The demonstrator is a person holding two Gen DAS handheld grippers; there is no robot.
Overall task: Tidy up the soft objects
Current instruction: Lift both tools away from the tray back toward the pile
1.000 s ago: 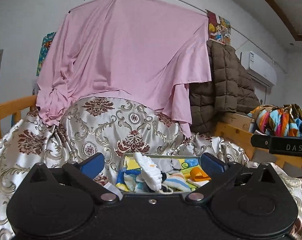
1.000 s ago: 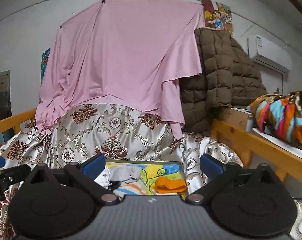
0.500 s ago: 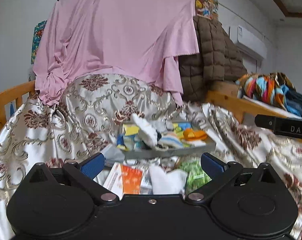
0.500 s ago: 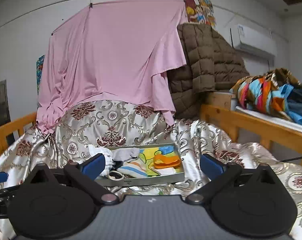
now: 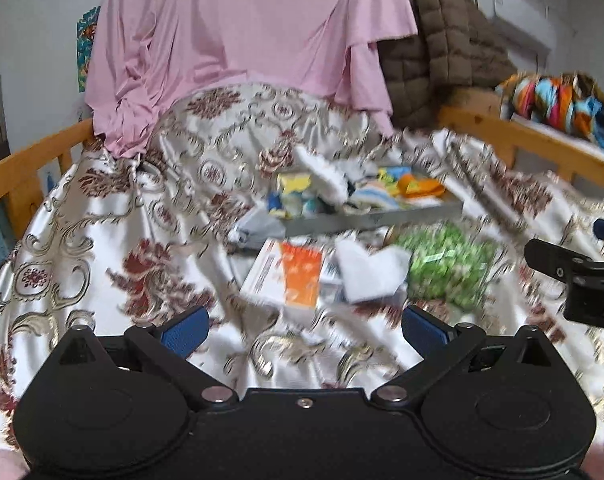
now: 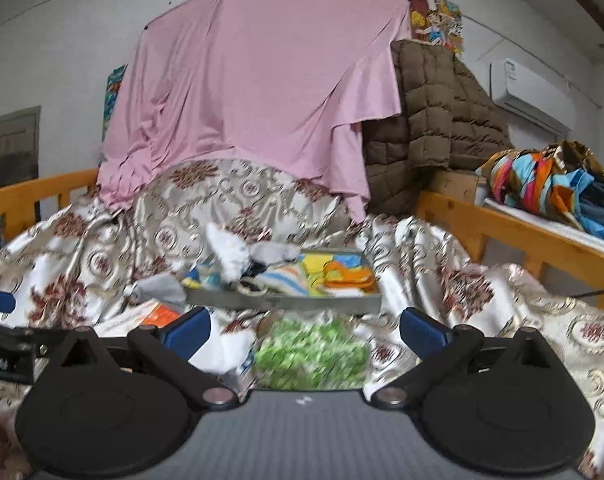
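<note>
Since a second ago, more bedspread is exposed before the gray tray; left gripper and right gripper are held spread, empty.

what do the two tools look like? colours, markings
Both alike: left tool and right tool have black bodies with two round discs, black linkage arms with silver pivots, and blue fingertip pads. The right tool's side shows partial white lettering.
</note>
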